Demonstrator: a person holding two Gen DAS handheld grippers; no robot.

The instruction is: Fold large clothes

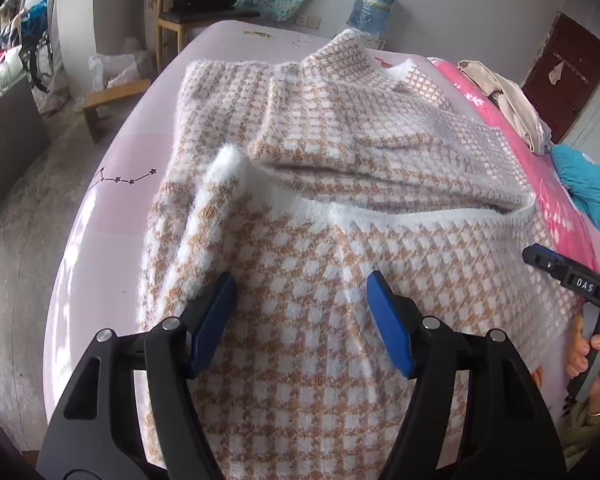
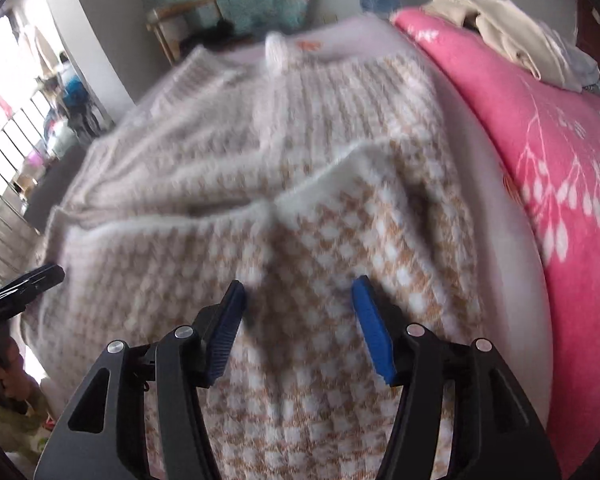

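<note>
Two grippers, the left gripper [image 1: 301,294] and right gripper [image 2: 299,298], hang spread wide over the checked fuzzy sweater [image 1: 340,208] on the pink bed [image 1: 140,128].

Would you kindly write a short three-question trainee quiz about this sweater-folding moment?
1. True or false: the left gripper is clamped shut on the sweater.
2. What lies right of the sweater on the bed? A) pink blanket B) black suitcase C) wooden tray
3. Fill in: both grippers' finger pads are coloured ____.

Key: 1 false, since both it and the right gripper stand open above the fabric; 2 A; 3 blue.
</note>
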